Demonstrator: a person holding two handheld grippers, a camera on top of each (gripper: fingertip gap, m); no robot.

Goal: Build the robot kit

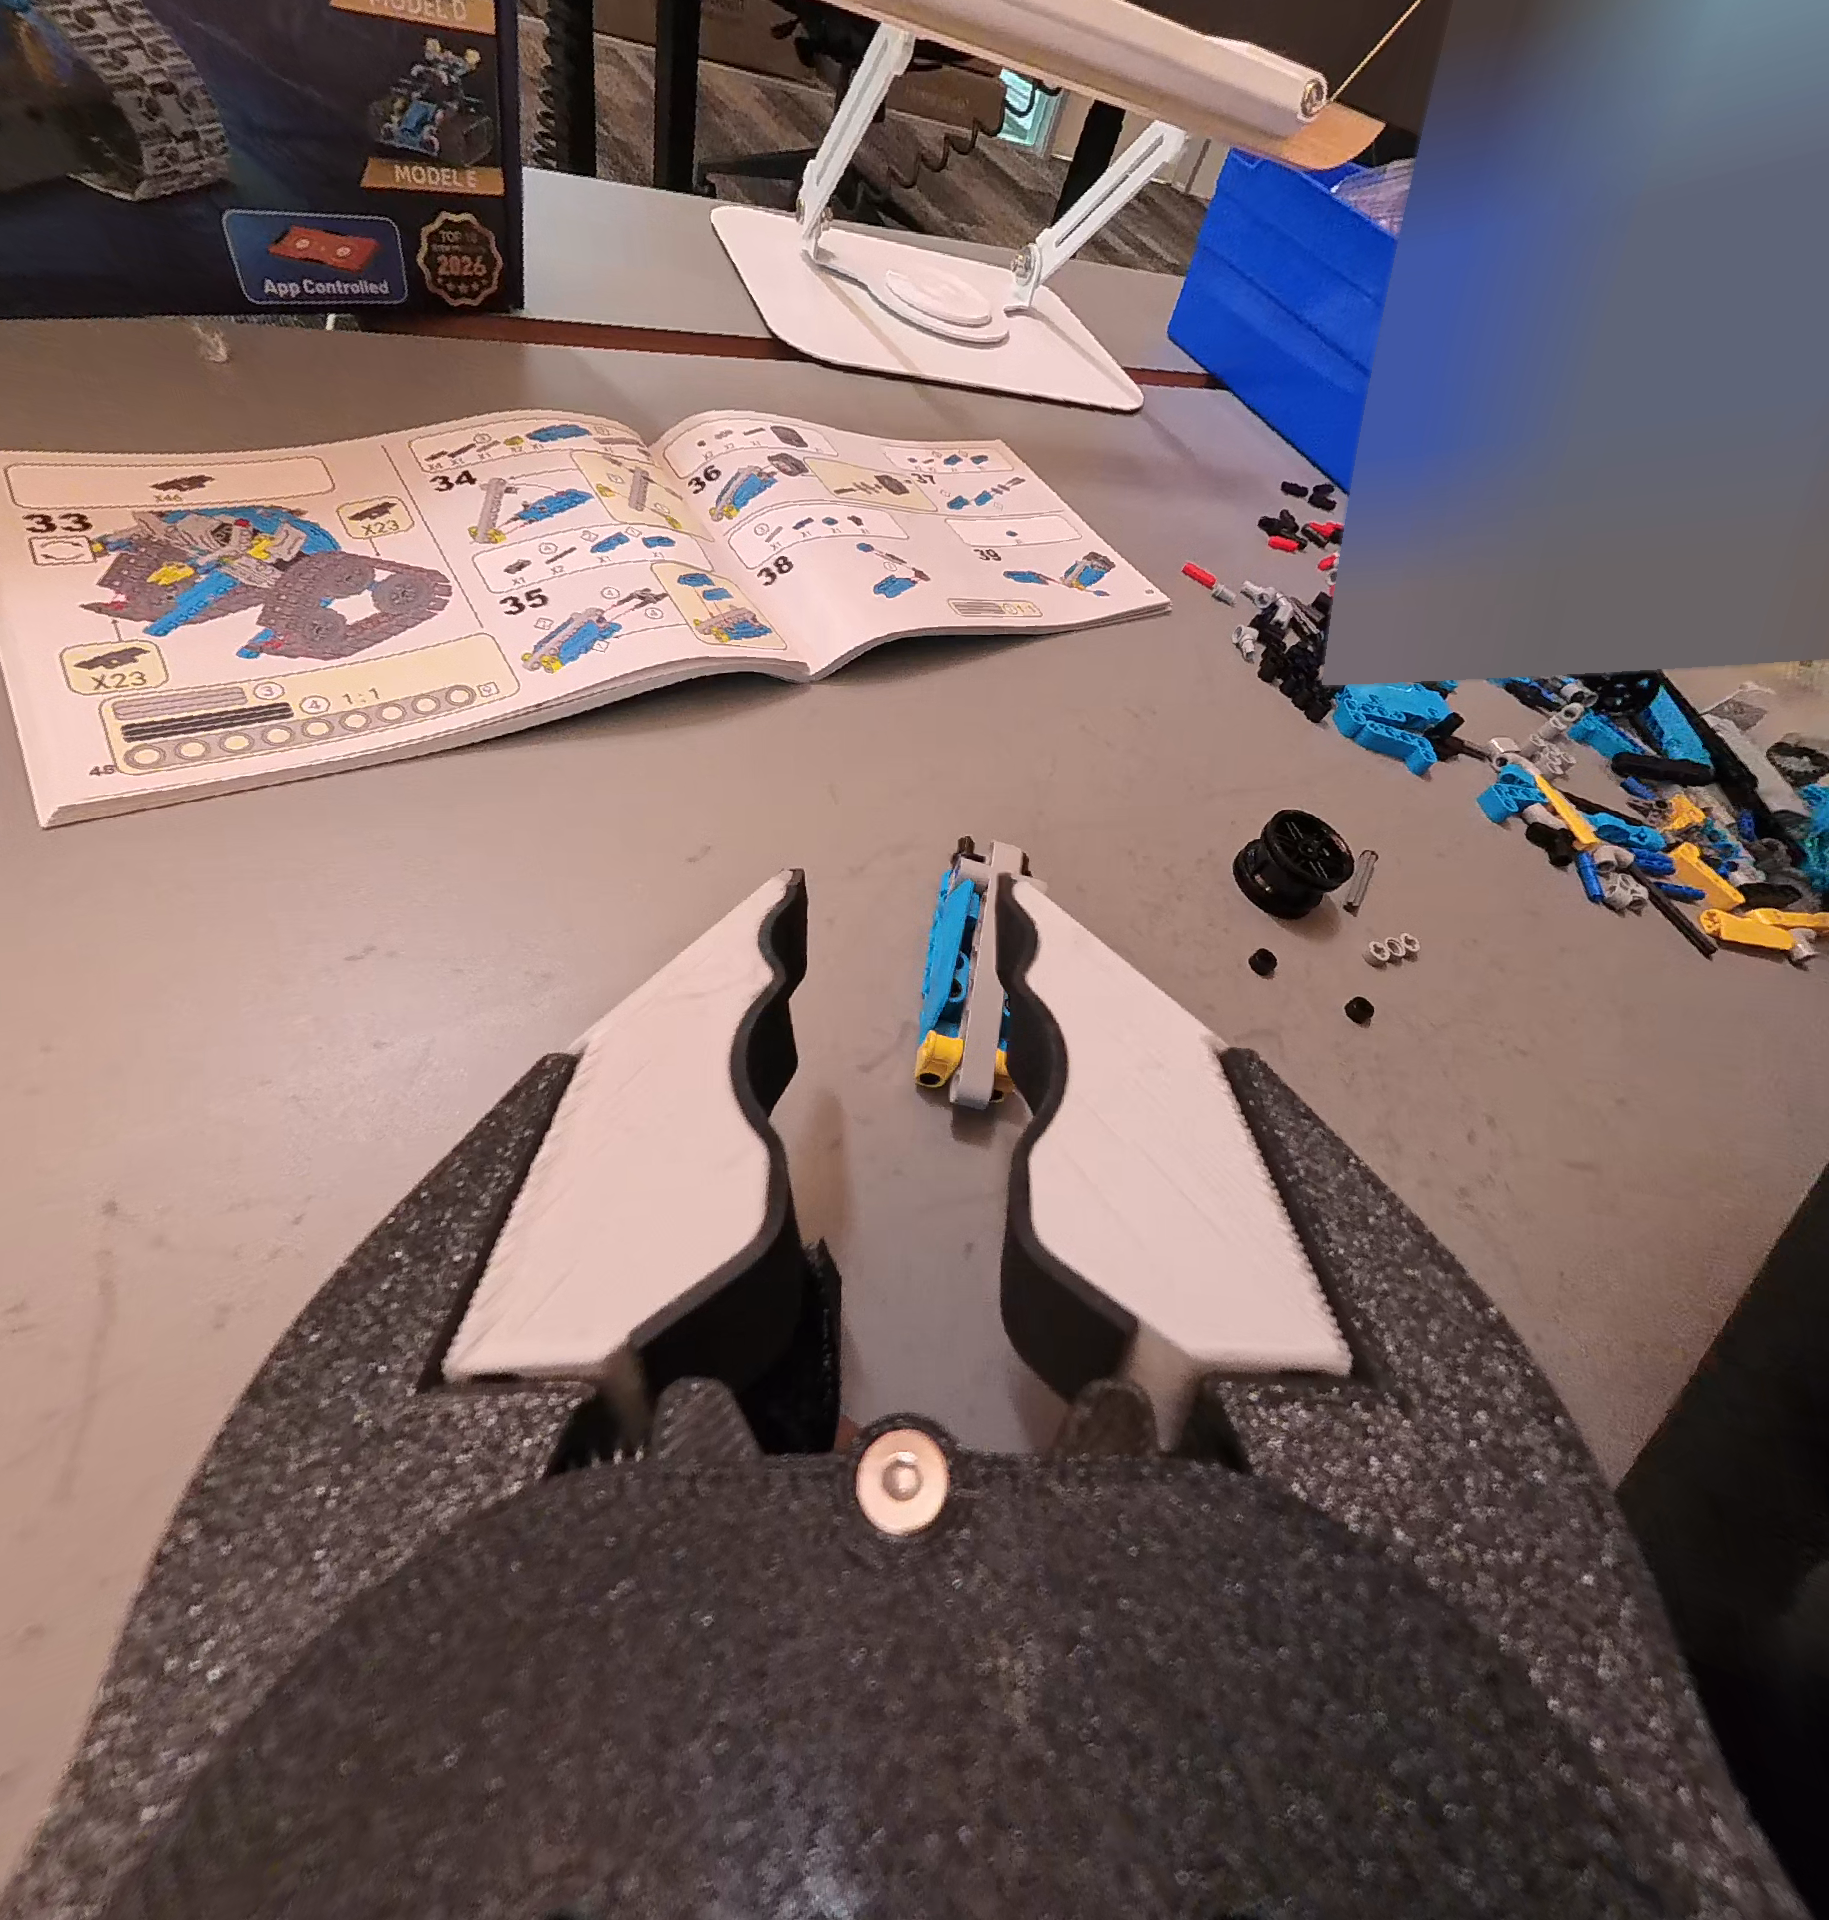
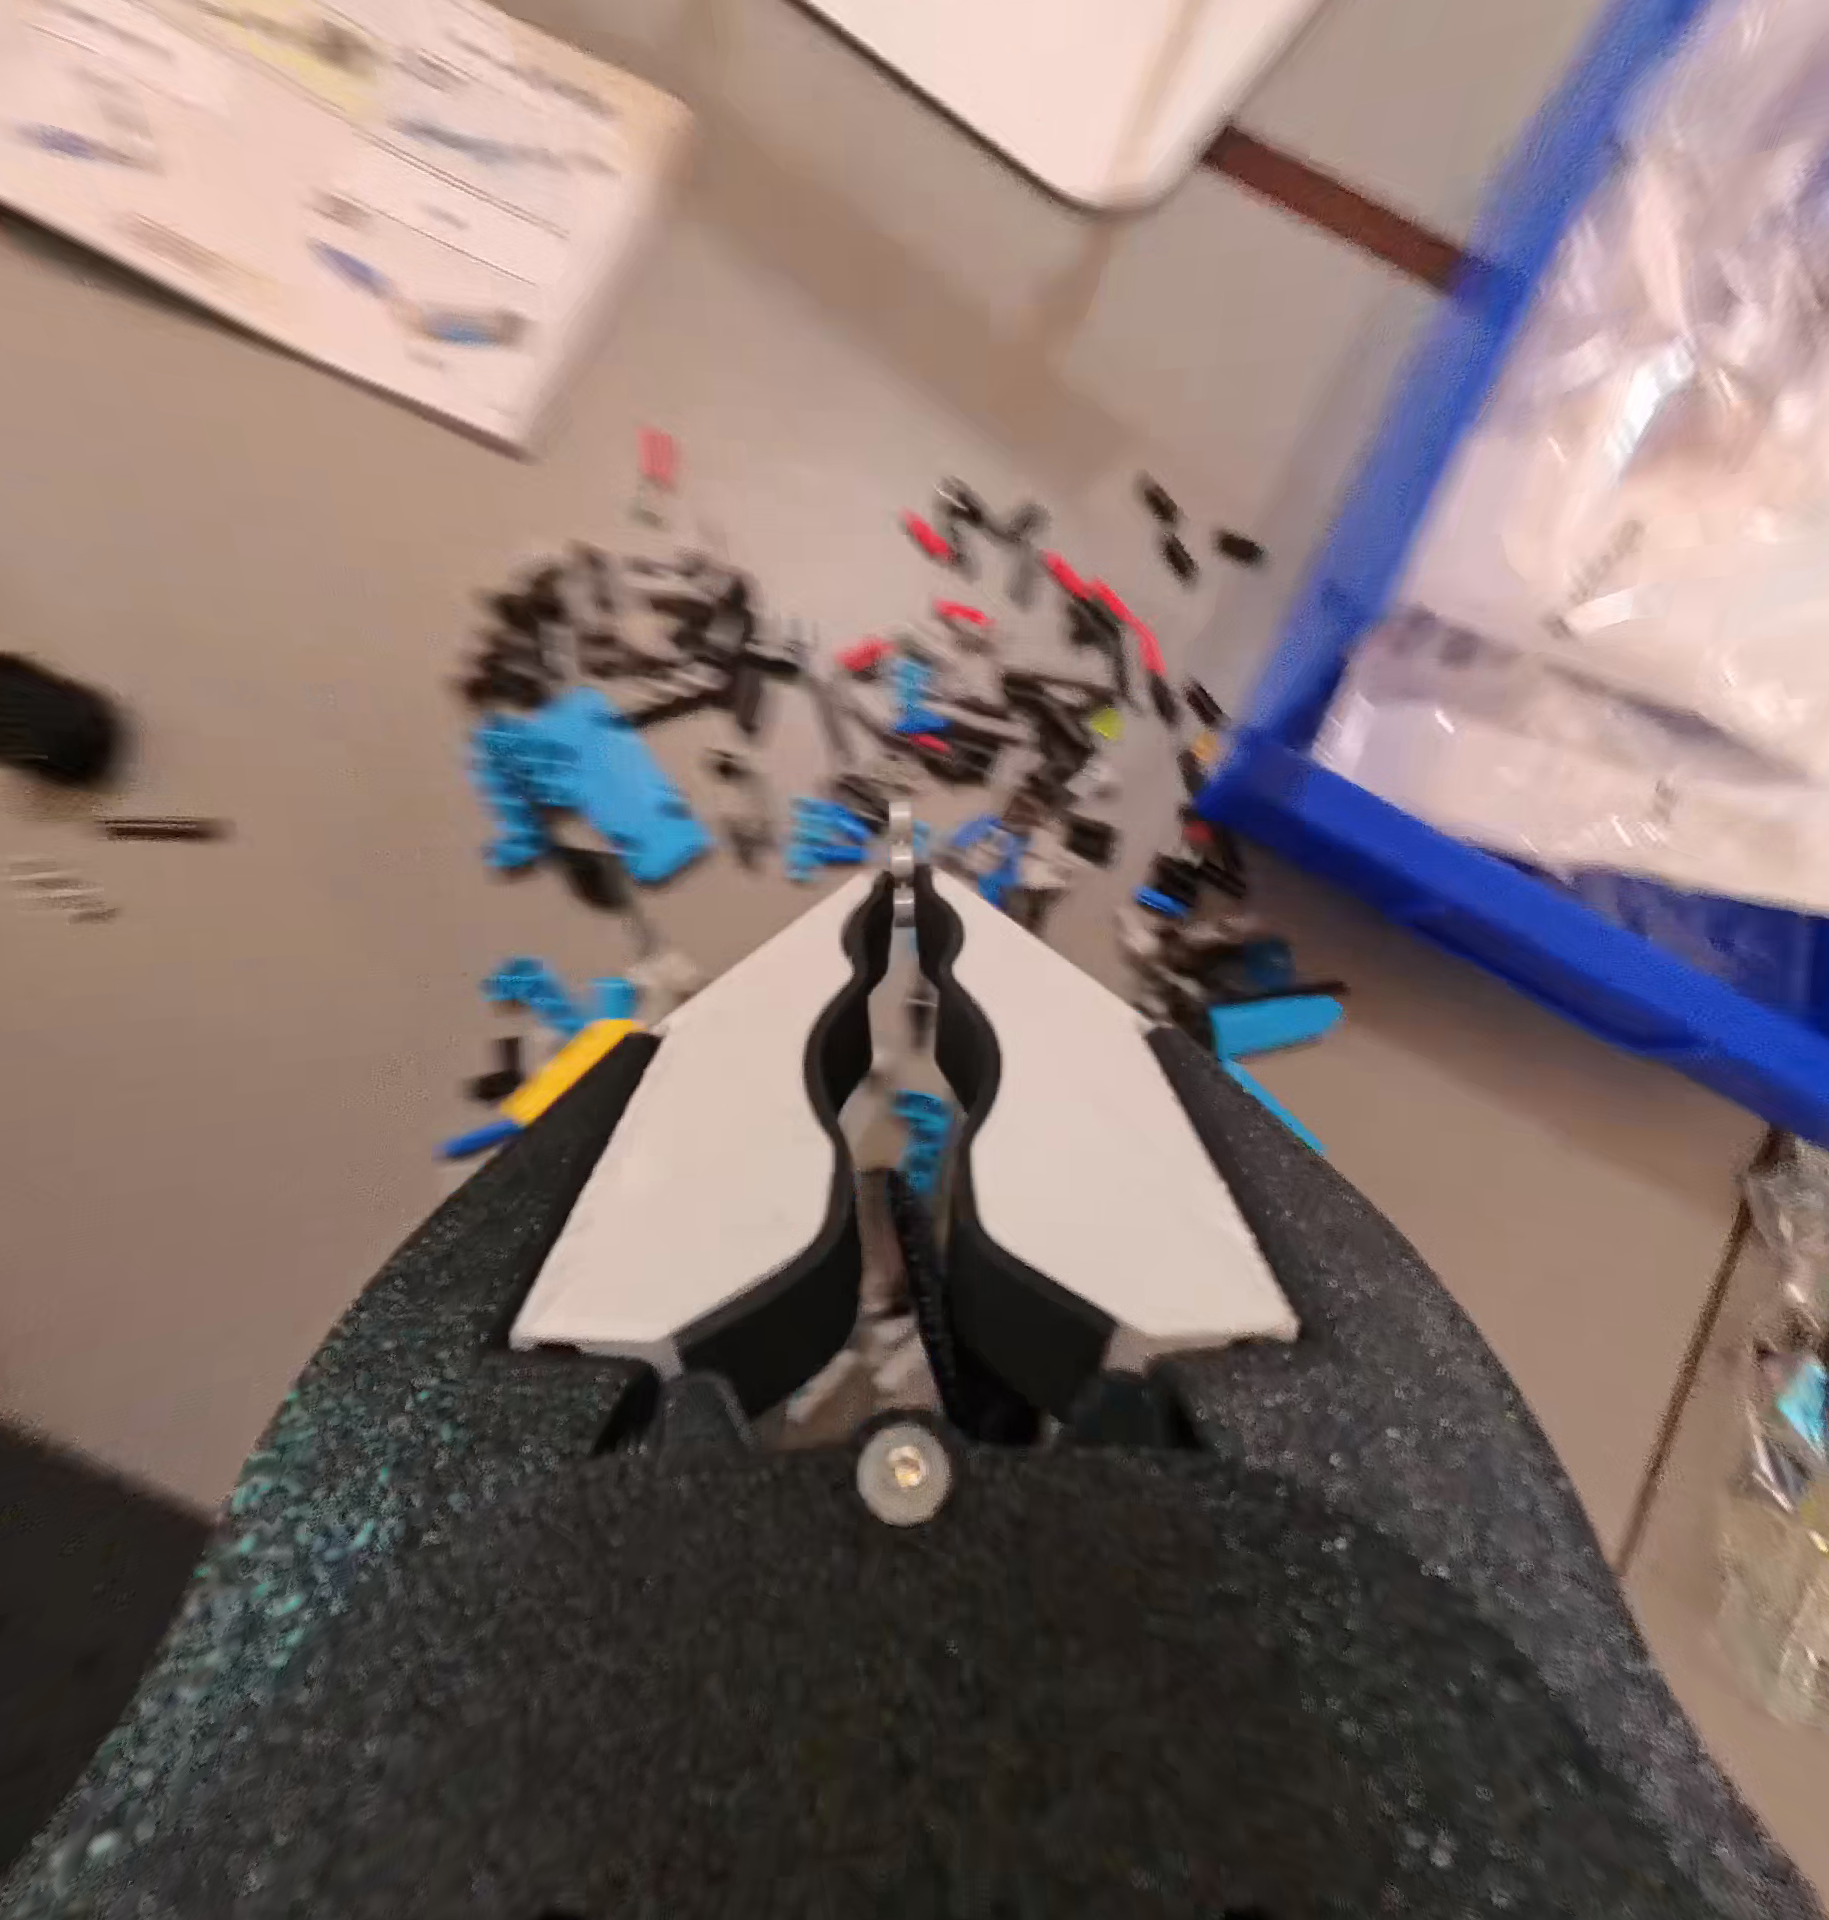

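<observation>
My left gripper [image 1: 905, 883] is open just above the grey table [image 1: 370, 987]. A small blue, yellow and grey brick assembly [image 1: 967, 987] lies between the jaws, against the inner side of the right finger [image 1: 1097, 1039]. My right gripper [image 2: 897, 883] is shut on a small grey connector piece [image 2: 902, 847] that sticks out past the tips. It hangs over a pile of loose black, blue and red brick parts [image 2: 837, 707]. The right wrist view is motion-blurred.
An open instruction booklet [image 1: 474, 582] lies on the left. A black wheel [image 1: 1294, 862] and small bushes [image 1: 1393, 945] sit right of the assembly, beside the loose parts [image 1: 1616, 810]. A white stand [image 1: 941, 301], a toy box [image 1: 235, 156] and a blue bin [image 2: 1512, 883] of plastic bags stand behind. The black wheel [image 1: 1294, 862] lies around 15 cm away from my left fingertips.
</observation>
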